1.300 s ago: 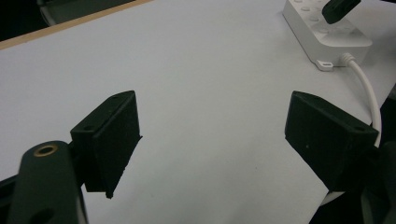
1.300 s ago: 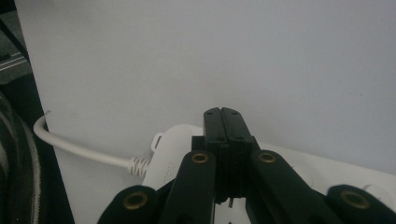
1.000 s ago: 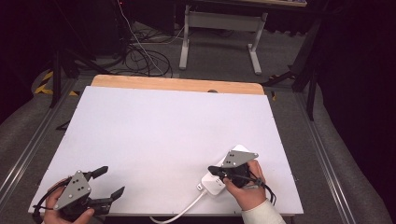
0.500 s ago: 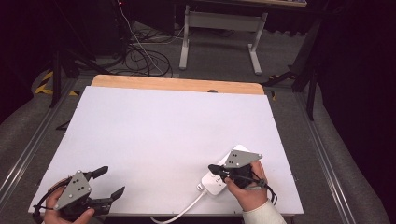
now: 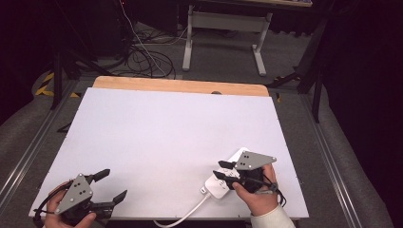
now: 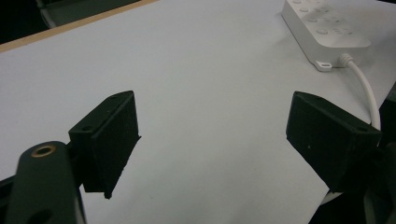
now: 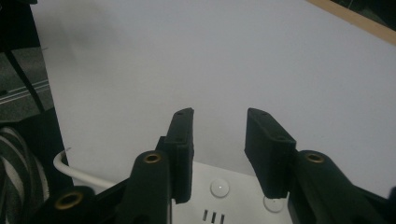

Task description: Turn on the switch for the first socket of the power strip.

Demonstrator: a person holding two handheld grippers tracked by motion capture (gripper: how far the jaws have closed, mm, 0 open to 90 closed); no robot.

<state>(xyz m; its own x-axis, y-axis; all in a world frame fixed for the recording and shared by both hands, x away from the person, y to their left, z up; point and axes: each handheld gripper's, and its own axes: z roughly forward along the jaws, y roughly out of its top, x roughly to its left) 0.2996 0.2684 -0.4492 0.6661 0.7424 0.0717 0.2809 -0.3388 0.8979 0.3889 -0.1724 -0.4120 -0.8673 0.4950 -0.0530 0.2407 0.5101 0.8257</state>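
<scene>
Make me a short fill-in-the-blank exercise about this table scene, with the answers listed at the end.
1. The white power strip lies near the table's ____ front corner.
2. The left tool has its jaws spread wide, holding ____.
3. The right tool hovers directly over the ____ , with its jaws apart.
4. The power strip's cable is ____ in colour.

Missing words: right; nothing; power strip; white
</scene>
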